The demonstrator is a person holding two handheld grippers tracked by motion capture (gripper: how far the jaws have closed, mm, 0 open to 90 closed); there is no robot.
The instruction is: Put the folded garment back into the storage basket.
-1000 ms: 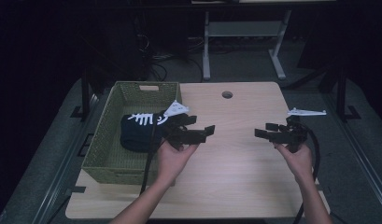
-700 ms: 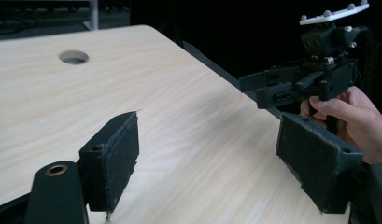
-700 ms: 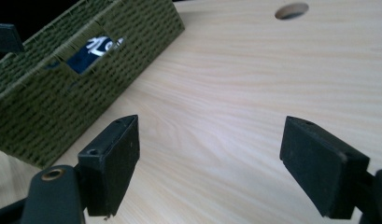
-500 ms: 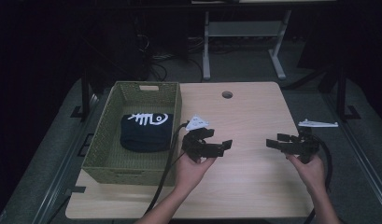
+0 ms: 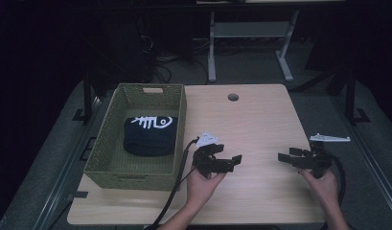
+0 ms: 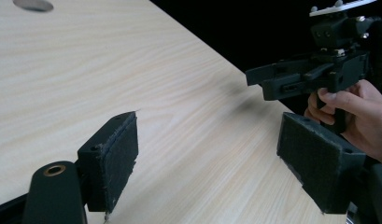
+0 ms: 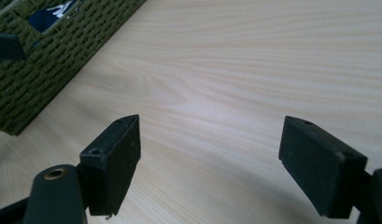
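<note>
Holding both tools low over the bare surface [image 5: 260, 115], you have nothing in them. Your left hand-held gripper [image 5: 228, 162] is wide open, and your right hand-held gripper [image 5: 290, 157] is too. The folded dark cloth [image 5: 149, 135] lies inside the green basket [image 5: 107, 165], so your work there looks done.
</note>
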